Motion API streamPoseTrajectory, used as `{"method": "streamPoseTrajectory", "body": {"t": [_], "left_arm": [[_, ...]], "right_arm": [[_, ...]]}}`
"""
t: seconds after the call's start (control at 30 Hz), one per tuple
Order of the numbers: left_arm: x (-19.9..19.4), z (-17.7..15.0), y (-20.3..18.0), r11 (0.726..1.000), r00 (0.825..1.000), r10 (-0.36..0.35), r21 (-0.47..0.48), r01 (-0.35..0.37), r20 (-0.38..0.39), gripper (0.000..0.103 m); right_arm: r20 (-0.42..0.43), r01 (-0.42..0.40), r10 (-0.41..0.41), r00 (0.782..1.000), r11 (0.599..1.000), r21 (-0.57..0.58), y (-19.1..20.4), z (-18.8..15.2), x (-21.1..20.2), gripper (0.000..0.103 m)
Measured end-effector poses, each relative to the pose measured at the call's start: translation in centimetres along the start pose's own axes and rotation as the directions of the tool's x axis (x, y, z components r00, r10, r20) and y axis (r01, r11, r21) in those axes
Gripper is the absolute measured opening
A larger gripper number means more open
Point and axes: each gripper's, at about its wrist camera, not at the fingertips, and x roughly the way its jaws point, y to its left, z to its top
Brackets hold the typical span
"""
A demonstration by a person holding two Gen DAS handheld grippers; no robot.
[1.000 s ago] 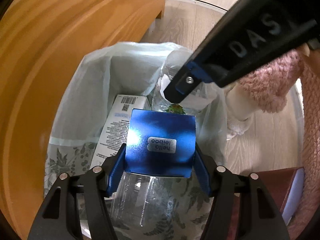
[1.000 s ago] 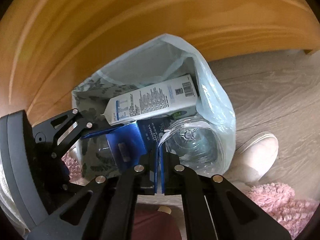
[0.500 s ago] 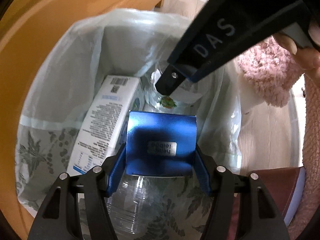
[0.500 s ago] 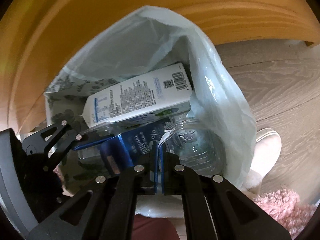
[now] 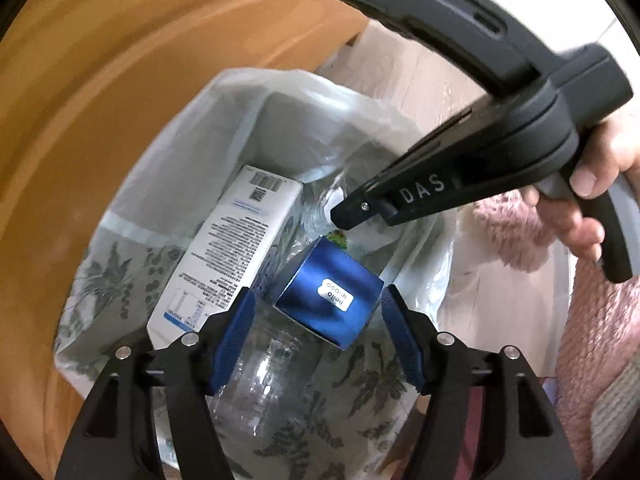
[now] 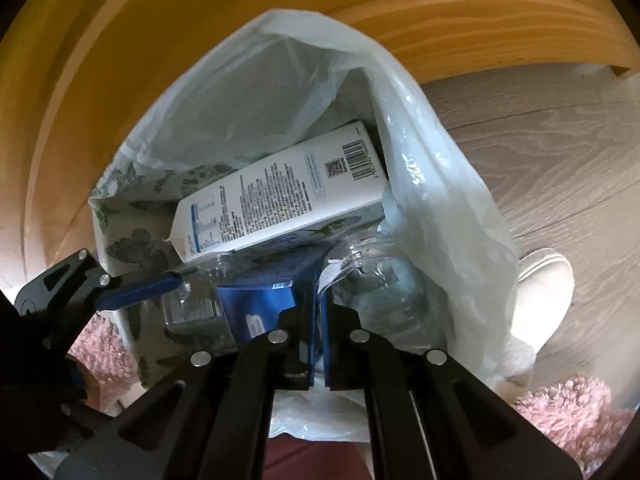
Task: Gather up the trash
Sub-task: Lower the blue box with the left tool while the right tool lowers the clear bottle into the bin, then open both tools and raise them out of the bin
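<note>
While blue box (image 5: 328,300) drops from spread, just-opened left gripper (image 5: 316,320) at frame centre, bag (image 6: 440,208) rim is kept pinched by pressed-together right gripper (image 6: 319,320); mouth is best held wide.

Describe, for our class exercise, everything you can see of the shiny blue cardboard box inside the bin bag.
The shiny blue cardboard box is small, cube-like and metallic-looking, with a white oval sticker reading "hello". It lies tilted, one corner turned toward the camera, inside the pale plastic bag, resting on a clear plastic bottle beside the white printed carton. The left gripper's blue pads stand apart from its sides, so it looks released.
</note>
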Motion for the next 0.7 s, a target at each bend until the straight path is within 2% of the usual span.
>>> {"method": "streamPoseTrajectory", "body": {"t": [0.1, 0.17, 0.23, 0.3, 0.4, 0.47, 0.6, 0.7], "left_arm": [[-1.0, 0.0, -0.4, 1.0, 1.0, 0.023, -0.018, -0.023, 0.007, 0.066], [-1.8, 0.1, -1.1, 0.999, 0.999, 0.04, -0.027, -0.04, 0.014, 0.067], [-2.3, 0.1, -1.2, 0.998, 0.998, 0.053, -0.044, -0.053, 0.015, 0.07], [-3.7, -0.1, -1.3, 0.995, 0.997, 0.067, -0.073, -0.065, 0.025, 0.075], [-5.6, -0.5, -1.6, 0.989, 0.995, 0.09, -0.125, -0.084, 0.047, 0.082], [-6.6, -0.9, -1.5, 0.977, 0.989, 0.132, -0.177, -0.119, 0.063, 0.094], [-8.3, -1.9, -1.2, 0.949, 0.983, 0.167, -0.283, -0.138, 0.079, 0.095], [-9.4, -2.8, -1.3, 0.922, 0.973, 0.213, -0.347, -0.17, 0.09, 0.095]], "right_arm": [[0.003, -0.009, 0.009, 1.0, 1.0, 0.007, 0.0, -0.2, -0.4, 0.004], [0.004, -0.006, 0.006, 1.0, 1.0, 0.014, -0.1, -0.3, -0.6, 0.021], [0.015, -0.011, 0.011, 1.0, 1.0, 0.02, -0.1, -0.5, -1.0, 0.029], [0.031, -0.016, 0.016, 0.999, 1.0, 0.017, 0.0, -0.7, -1.7, 0.031], [0.064, -0.019, 0.018, 0.998, 1.0, 0.011, 0.3, -1.0, -2.7, 0.044], [0.084, -0.017, 0.017, 0.996, 1.0, -0.007, 0.5, -1.4, -3.5, 0.053], [0.123, -0.015, 0.019, 0.992, 0.999, -0.039, 1.0, -2.4, -5.0, 0.066], [0.16, -0.006, 0.016, 0.987, 0.998, -0.066, 1.4, -3.2, -6.1, 0.083]]}}
